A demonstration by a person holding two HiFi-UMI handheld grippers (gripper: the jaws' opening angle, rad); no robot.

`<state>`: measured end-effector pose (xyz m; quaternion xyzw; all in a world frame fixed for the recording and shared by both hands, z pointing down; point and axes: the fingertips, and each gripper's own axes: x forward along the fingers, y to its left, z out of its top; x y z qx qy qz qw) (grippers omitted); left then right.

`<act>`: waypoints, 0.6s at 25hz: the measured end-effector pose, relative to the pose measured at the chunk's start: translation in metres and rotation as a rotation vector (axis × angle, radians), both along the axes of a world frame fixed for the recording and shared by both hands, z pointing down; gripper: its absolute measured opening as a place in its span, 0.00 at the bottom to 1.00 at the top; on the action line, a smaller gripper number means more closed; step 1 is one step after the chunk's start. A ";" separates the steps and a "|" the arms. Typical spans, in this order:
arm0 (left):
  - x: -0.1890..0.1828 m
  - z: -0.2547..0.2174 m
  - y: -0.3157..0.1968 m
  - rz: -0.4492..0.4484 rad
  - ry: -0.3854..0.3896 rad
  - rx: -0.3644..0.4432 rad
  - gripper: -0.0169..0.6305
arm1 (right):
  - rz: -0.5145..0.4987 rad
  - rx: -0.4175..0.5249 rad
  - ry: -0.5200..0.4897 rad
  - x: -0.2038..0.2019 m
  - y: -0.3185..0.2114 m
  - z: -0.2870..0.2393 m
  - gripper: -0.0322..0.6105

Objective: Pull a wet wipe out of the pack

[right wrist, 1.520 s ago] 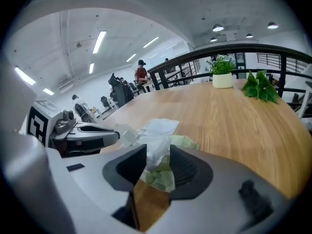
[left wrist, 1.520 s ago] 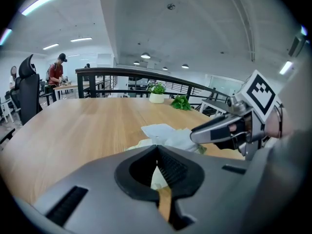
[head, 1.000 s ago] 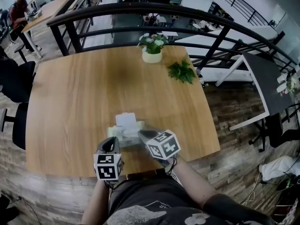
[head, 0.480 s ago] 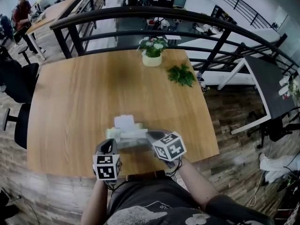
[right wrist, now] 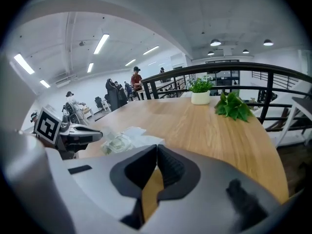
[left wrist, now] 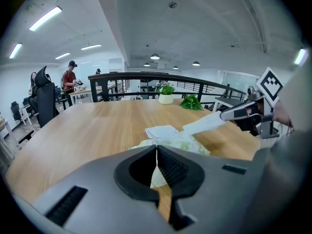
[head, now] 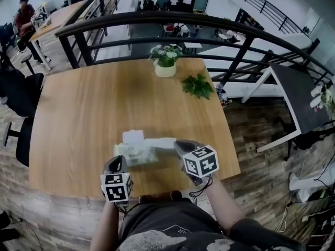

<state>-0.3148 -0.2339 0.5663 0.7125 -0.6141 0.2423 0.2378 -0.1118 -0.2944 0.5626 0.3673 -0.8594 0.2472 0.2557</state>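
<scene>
The pale green wet wipe pack [head: 137, 153] lies near the front edge of the wooden table [head: 94, 109], its white lid flap [head: 133, 136] folded open. My left gripper [head: 120, 160] is shut on the pack's near edge [left wrist: 157, 167]. A white wet wipe [head: 161, 142] stretches from the pack's opening to the right. My right gripper [head: 178, 144] is shut on its far end. In the left gripper view the wipe [left wrist: 204, 125] runs taut up to the right gripper [left wrist: 228, 114]. The right gripper view shows the pack [right wrist: 114, 143] and the left gripper [right wrist: 95, 136] at its left.
A white pot of flowers [head: 165, 63] and a loose green sprig [head: 198, 85] sit at the table's far side. A black railing [head: 157, 20] runs behind the table. Black chairs [head: 18, 95] stand at the left, and people are far off at another table.
My right gripper has moved to the right and a little up, drawing the wipe further out of the pack. The left gripper and the pack have stayed in place.
</scene>
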 end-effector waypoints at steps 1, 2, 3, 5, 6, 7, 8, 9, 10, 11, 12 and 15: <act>0.001 -0.002 0.000 -0.003 -0.006 0.005 0.05 | 0.005 0.007 -0.002 0.004 -0.001 -0.003 0.09; 0.002 -0.005 0.001 -0.005 -0.009 0.010 0.05 | 0.008 0.014 -0.004 0.007 -0.002 -0.006 0.09; 0.004 -0.007 0.002 -0.007 -0.009 0.016 0.05 | 0.011 0.022 -0.005 0.011 -0.002 -0.010 0.09; 0.007 -0.012 0.003 -0.012 -0.007 0.028 0.05 | 0.013 0.037 -0.007 0.017 -0.004 -0.016 0.09; 0.009 -0.014 0.003 -0.015 -0.007 0.034 0.05 | 0.013 0.044 -0.010 0.020 -0.004 -0.019 0.09; 0.011 -0.016 0.004 -0.018 -0.007 0.040 0.05 | 0.013 0.051 -0.015 0.023 -0.004 -0.022 0.09; 0.014 -0.018 0.005 -0.021 -0.006 0.045 0.05 | 0.013 0.058 -0.021 0.025 -0.003 -0.025 0.09; 0.017 -0.021 0.006 -0.023 -0.004 0.051 0.05 | 0.011 0.066 -0.026 0.028 -0.003 -0.029 0.09; 0.020 -0.024 0.008 -0.025 -0.004 0.058 0.05 | 0.007 0.074 -0.031 0.030 -0.002 -0.034 0.09; 0.024 -0.027 0.009 -0.028 -0.004 0.065 0.05 | 0.002 0.083 -0.037 0.033 -0.002 -0.038 0.09; 0.027 -0.031 0.010 -0.031 -0.003 0.073 0.05 | -0.003 0.092 -0.043 0.035 -0.001 -0.043 0.09; 0.037 -0.042 0.011 -0.044 0.004 0.097 0.05 | -0.021 0.117 -0.062 0.039 -0.001 -0.056 0.09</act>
